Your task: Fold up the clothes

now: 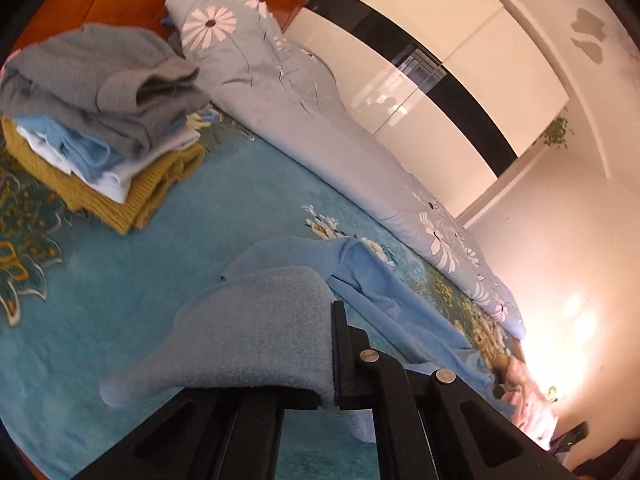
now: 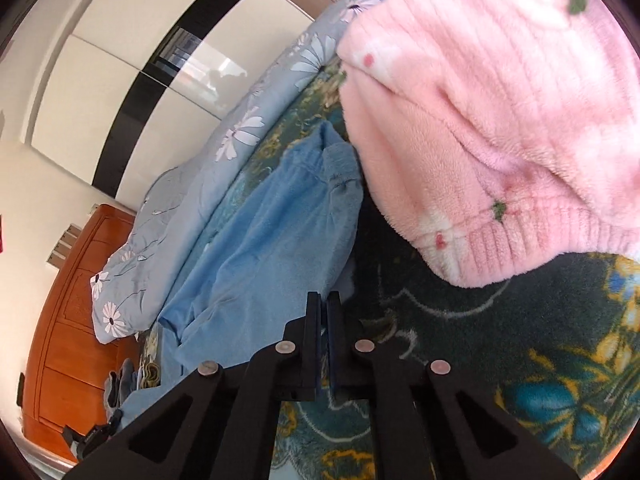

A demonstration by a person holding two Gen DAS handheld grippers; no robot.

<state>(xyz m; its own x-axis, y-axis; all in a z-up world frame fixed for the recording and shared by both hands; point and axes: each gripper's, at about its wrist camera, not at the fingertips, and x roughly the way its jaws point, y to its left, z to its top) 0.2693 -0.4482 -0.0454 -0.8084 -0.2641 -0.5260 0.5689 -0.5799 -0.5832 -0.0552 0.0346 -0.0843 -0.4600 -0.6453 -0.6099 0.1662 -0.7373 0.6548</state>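
Left gripper (image 1: 334, 360) is clamped on an edge of the light blue fleece garment (image 1: 384, 300), fabric draped over one finger. The garment's long axis runs across the teal floral blanket (image 1: 120, 280) toward the right gripper (image 2: 323, 320), whose jaws are closed, apparently pinching its other edge. That pinch is hard to confirm; the pink fleece garment (image 2: 480, 120) beside it is cut off, and the folded clothes stack (image 1: 100, 120) sits well apart.

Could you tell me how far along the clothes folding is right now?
Done: a folded pile of grey, blue, white and mustard items sits on the teal blanket. In hand: the left gripper is shut on the light blue garment; the right gripper is shut at its edge. Left: finishing it, then the pink fleece garment.
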